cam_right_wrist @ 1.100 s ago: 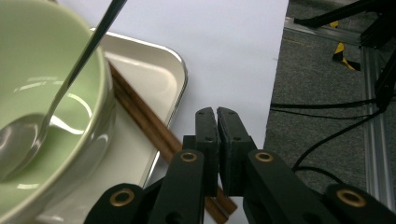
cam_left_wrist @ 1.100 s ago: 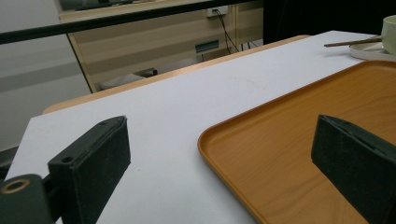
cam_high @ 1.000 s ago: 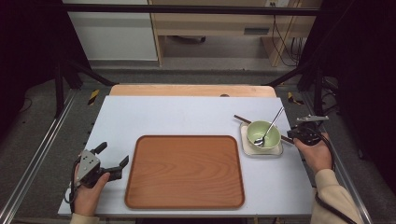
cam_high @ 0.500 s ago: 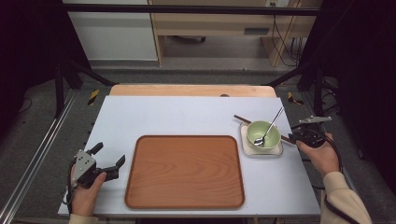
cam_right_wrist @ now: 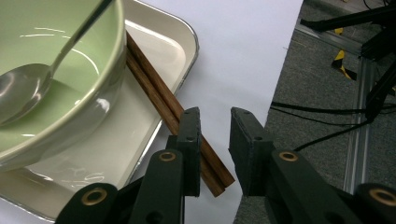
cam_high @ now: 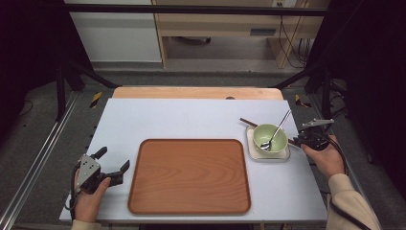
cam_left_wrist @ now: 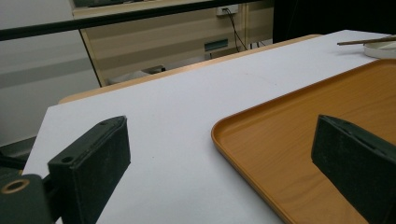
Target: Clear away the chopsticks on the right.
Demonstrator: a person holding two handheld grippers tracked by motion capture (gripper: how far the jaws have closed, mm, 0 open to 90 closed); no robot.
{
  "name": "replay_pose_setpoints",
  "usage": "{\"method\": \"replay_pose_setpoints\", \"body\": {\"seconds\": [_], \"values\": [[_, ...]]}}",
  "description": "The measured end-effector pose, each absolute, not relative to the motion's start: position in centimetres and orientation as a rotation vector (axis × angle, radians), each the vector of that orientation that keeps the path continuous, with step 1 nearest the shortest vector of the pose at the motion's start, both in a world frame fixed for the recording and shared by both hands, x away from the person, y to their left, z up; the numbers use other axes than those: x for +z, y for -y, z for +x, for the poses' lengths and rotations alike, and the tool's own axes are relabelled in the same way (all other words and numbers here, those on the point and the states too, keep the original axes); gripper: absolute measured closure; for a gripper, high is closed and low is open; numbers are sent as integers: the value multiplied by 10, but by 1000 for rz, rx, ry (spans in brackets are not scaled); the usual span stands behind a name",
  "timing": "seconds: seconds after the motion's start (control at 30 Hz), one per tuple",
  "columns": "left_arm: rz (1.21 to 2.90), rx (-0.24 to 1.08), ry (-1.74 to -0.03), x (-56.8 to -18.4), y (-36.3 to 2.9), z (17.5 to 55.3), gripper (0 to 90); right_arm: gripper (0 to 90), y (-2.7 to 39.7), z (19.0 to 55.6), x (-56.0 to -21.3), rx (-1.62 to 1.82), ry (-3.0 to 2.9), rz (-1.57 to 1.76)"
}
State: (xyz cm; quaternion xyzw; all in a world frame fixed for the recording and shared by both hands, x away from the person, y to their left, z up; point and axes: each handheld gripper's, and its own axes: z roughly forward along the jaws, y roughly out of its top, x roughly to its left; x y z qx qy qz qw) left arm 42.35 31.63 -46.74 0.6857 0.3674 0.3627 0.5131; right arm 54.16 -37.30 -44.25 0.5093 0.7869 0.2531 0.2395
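White counter (cam_high: pixel 191 120) was seen carrying the chopsticks (cam_right_wrist: pixel 159 93), laid on the small tray (cam_right_wrist: pixel 180 32) beside the green bowl (cam_high: pixel 269 136), their near ends lying between the slightly parted, just-narrowed jaws of the right hand-held gripper (cam_right_wrist: pixel 215 135), ungripped.

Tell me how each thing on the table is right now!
Tray: flat, bare.
Green bowl: upright on the white dish.
Spoon: leaning in the bowl.
Chopsticks: lying under the bowl, end beside the right tongs.
Left tongs: wide open, holding nothing.
Right tongs: slightly open, gripping nothing.
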Motion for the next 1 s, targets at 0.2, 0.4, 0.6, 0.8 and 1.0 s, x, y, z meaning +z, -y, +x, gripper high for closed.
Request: {"method": "replay_pose_setpoints", "body": {"seconds": [0.2, 0.4, 0.6, 0.8, 1.0], "values": [[1650, 870, -883, -467, -316, 424, 42, 748, 372, 543, -443, 692, -2168, 1395], [1657, 868, -879, -468, -315, 424, 42, 754, 372, 543, -444, 693, -2173, 1396], [1656, 868, -879, -467, -315, 424, 43, 748, 371, 547, -448, 694, -2179, 1396], [1662, 863, -875, -468, -314, 424, 43, 745, 371, 550, -451, 691, -2201, 1400], [1660, 865, -877, -468, -315, 424, 43, 840, 369, 550, -452, 706, -2221, 1395]]}}
